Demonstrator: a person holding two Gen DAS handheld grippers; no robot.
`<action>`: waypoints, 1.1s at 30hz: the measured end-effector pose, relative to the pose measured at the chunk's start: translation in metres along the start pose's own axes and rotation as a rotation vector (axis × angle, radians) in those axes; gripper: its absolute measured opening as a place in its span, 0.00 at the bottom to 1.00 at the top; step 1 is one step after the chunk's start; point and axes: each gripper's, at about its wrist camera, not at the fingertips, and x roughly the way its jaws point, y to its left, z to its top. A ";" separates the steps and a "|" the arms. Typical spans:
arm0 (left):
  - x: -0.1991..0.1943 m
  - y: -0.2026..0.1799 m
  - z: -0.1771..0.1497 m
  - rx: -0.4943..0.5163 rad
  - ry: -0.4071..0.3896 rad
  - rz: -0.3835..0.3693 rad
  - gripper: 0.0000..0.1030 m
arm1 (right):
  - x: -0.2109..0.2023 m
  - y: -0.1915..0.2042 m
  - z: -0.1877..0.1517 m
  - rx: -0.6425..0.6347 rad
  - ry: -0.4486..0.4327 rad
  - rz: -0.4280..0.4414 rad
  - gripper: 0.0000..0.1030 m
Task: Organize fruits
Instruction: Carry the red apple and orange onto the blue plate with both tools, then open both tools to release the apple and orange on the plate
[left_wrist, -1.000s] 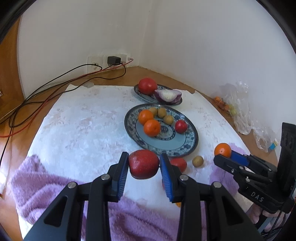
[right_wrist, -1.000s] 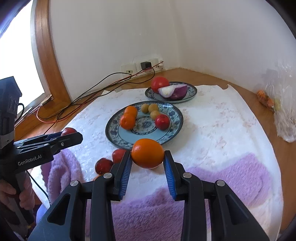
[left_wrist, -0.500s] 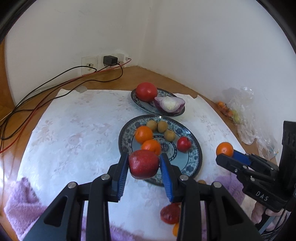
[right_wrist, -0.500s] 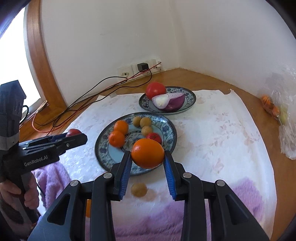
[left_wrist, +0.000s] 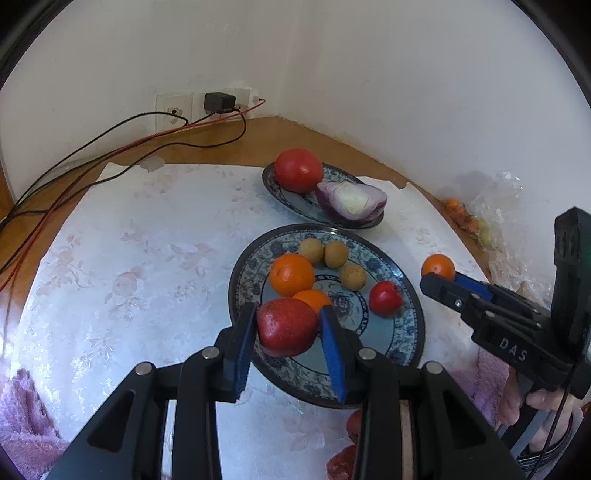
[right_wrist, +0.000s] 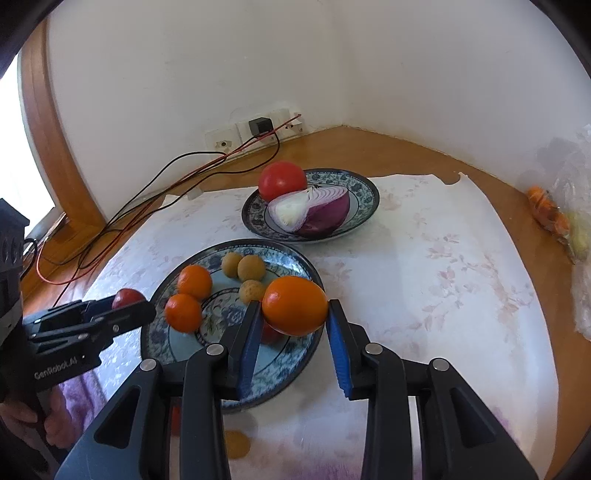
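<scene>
**Both grippers carry fruit above the near plate**

The left gripper (left_wrist: 288, 334) is clamped on a red apple (left_wrist: 287, 326), its blue pads pressed to either side, and hangs over the near rim of the blue patterned plate (left_wrist: 402, 343). The right gripper (right_wrist: 293, 325) grips an orange (right_wrist: 294, 305) the same way, held above that same plate (right_wrist: 184, 354) from the other side.

On the plate lie two oranges (left_wrist: 291, 275), three small brownish-green fruits (left_wrist: 336, 254) and a small red fruit (left_wrist: 385, 298). Behind it, a second patterned plate (right_wrist: 364, 184) holds a tomato (right_wrist: 282, 180) and a cut half of red onion (right_wrist: 314, 210), the two touching.

Both plates sit on a white floral cloth (left_wrist: 129, 266) spread over a wooden table (right_wrist: 388, 155). A purple towel (left_wrist: 22, 424) lies at the cloth's near edge. A crumpled plastic bag (left_wrist: 506, 214) sits by the wall at the right, and black and red cables (left_wrist: 110, 147) run from wall sockets (right_wrist: 240, 134).
</scene>
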 end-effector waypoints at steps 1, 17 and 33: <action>0.002 0.001 0.000 -0.003 0.003 0.001 0.35 | 0.003 0.000 0.001 -0.001 0.001 0.001 0.35; 0.014 0.005 0.001 -0.010 0.016 -0.015 0.35 | 0.035 -0.003 0.008 0.013 0.031 0.022 0.35; 0.014 0.006 0.002 -0.016 0.018 -0.018 0.36 | 0.037 -0.001 0.008 0.009 0.029 0.028 0.35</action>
